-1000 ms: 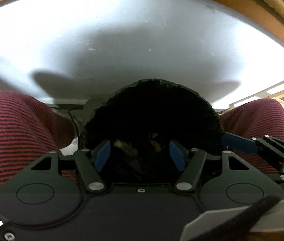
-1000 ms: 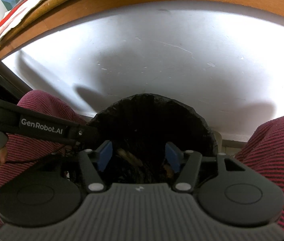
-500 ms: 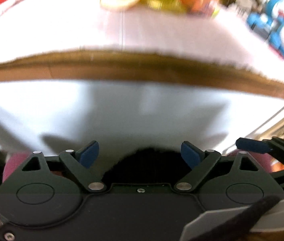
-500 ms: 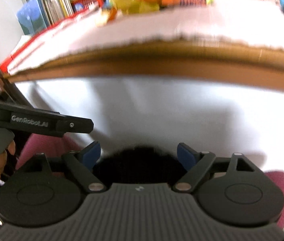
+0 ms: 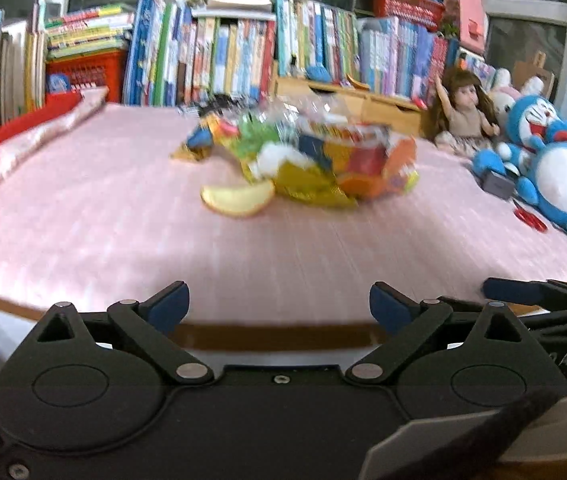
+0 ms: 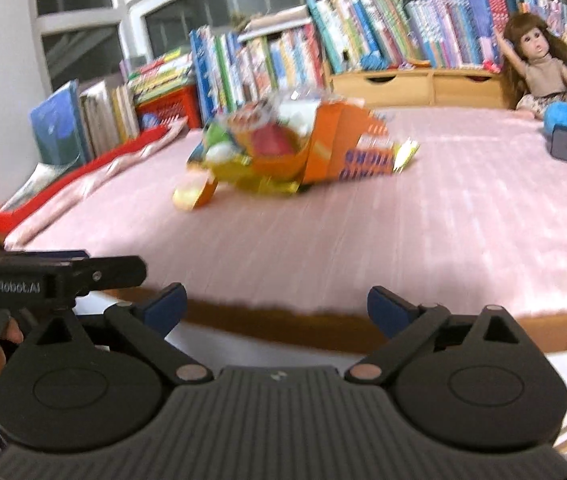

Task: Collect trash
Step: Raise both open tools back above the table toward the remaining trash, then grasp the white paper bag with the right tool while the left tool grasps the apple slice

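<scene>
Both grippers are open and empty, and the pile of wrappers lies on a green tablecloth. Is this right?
Not quite. The tablecloth is pink, not green, as the left wrist view shows. The rest holds: the left gripper and right gripper are open and empty, and the pile of wrappers lies on the cloth.

Left gripper body (image 6: pixel 23 280), seen in the right wrist view: "GenRobot.AI", white print on the black side, slightly blurred.
Right gripper housing (image 5: pixel 563 360), at the right edge of the left wrist view: pale letters, perhaps "OAS", cut off and unclear.
Orange snack box (image 6: pixel 347 148) in the trash pile: large blue letters on the side, upside down and motion-blurred, not readable.
Other wrappers (image 5: pixel 323 160) in the pile: printed colours only, wording smeared.
Book spines (image 5: pixel 219 60) along the back: titles present, too small and blurred to read.
Red crate (image 5: pixel 83 74): white marks on the front, illegible.
</scene>
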The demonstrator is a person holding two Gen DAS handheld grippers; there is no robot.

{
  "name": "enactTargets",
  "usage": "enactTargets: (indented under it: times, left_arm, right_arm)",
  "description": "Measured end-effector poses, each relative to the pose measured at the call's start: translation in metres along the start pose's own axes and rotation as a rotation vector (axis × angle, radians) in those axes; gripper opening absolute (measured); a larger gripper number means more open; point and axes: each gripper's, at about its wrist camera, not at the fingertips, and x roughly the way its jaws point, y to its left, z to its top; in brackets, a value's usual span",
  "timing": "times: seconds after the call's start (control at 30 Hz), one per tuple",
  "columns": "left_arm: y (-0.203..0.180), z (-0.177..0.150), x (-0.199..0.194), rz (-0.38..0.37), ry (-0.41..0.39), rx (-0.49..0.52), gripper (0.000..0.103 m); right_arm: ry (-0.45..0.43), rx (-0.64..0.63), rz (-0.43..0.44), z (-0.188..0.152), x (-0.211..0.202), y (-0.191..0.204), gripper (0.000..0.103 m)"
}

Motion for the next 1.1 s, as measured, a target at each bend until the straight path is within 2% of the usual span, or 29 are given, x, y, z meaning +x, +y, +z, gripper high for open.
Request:
enactTargets:
  times: [0.13, 0.2, 0.27, 0.3, 0.57, 0.67, 0.83, 0.97, 1.0, 1.07, 1.1]
  left_arm:
    - [0.005, 0.012, 0.007, 0.013, -0.060, -0.014, 0.097]
    - [0.006, 0.017, 0.014, 0.050, -0.082, -0.005, 0.098]
    - [0.006, 0.023, 0.024, 0.097, -0.063, 0.012, 0.098]
    - [0.006, 0.025, 0.030, 0.109, -0.053, 0.018, 0.098]
    - [0.010, 0.037, 0.066, 0.118, -0.077, -0.038, 0.097]
    - [0.015, 0.043, 0.082, 0.114, -0.067, -0.079, 0.097]
    - [0.018, 0.048, 0.107, 0.143, -0.045, -0.109, 0.097]
    - [0.018, 0.050, 0.124, 0.159, -0.015, -0.097, 0.097]
    - [0.019, 0.051, 0.128, 0.163, -0.005, -0.098, 0.094]
    - [0.021, 0.052, 0.132, 0.164, 0.016, -0.103, 0.086]
    - [0.022, 0.053, 0.133, 0.160, 0.018, -0.105, 0.085]
  right_arm:
    - [-0.048, 0.023, -0.030, 0.017, 0.006, -0.011, 0.101]
    - [-0.051, 0.050, -0.054, 0.026, 0.011, -0.018, 0.094]
    - [-0.047, 0.074, -0.081, 0.034, 0.019, -0.025, 0.085]
    - [-0.046, 0.091, -0.086, 0.038, 0.023, -0.029, 0.085]
    - [-0.061, 0.215, -0.070, 0.078, 0.055, -0.053, 0.082]
    - [-0.051, 0.266, -0.028, 0.091, 0.066, -0.059, 0.083]
    - [-0.056, 0.288, -0.075, 0.105, 0.087, -0.060, 0.088]
    - [-0.045, 0.351, -0.088, 0.102, 0.101, -0.072, 0.089]
    - [-0.045, 0.361, -0.107, 0.100, 0.100, -0.074, 0.087]
    - [-0.030, 0.356, -0.179, 0.096, 0.098, -0.076, 0.065]
    - [-0.025, 0.348, -0.198, 0.093, 0.097, -0.078, 0.062]
